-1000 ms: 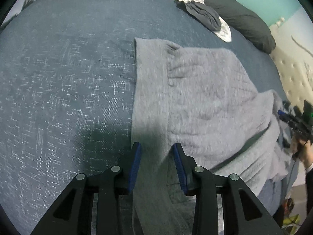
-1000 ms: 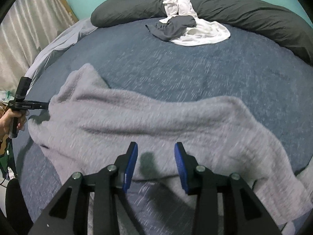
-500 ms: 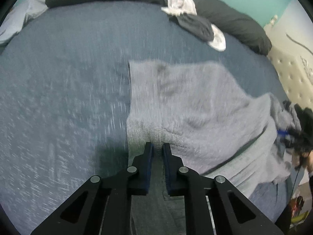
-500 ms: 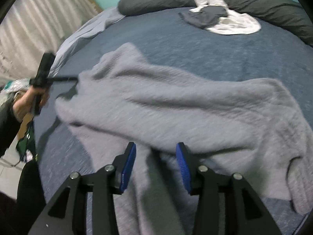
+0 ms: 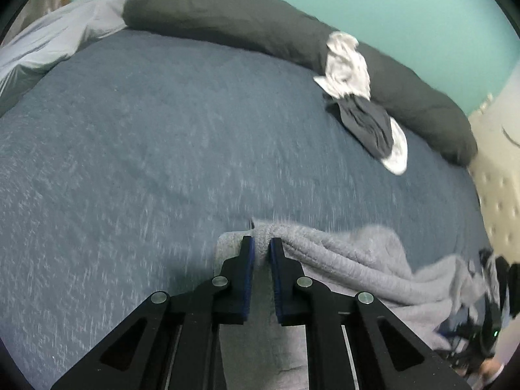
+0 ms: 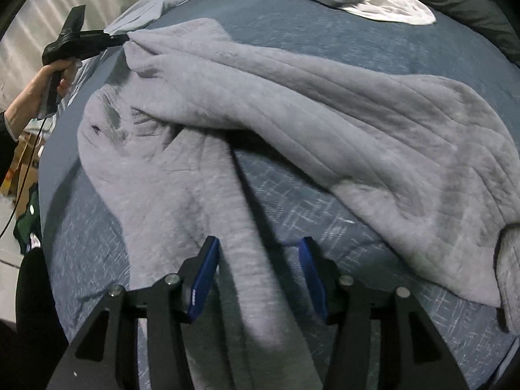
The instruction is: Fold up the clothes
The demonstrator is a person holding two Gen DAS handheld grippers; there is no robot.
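Grey fleece garment [image 6: 325, 104] on bed [image 5: 162, 162], fold starting: left gripper [image 5: 260, 253] clamped on its edge, right gripper [image 6: 258, 260] apart, just been opening, astride a sleeve; next, pinch there.

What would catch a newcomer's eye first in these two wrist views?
The big grey fleece garment sprawled across the dark blue bedspread, with the left hand-held gripper pinching one edge and lifting it. The right hand-held gripper hangs open over a sleeve-like strip of the same garment. At the far end, a small pile of white and dark clothes lies against the long dark pillow.
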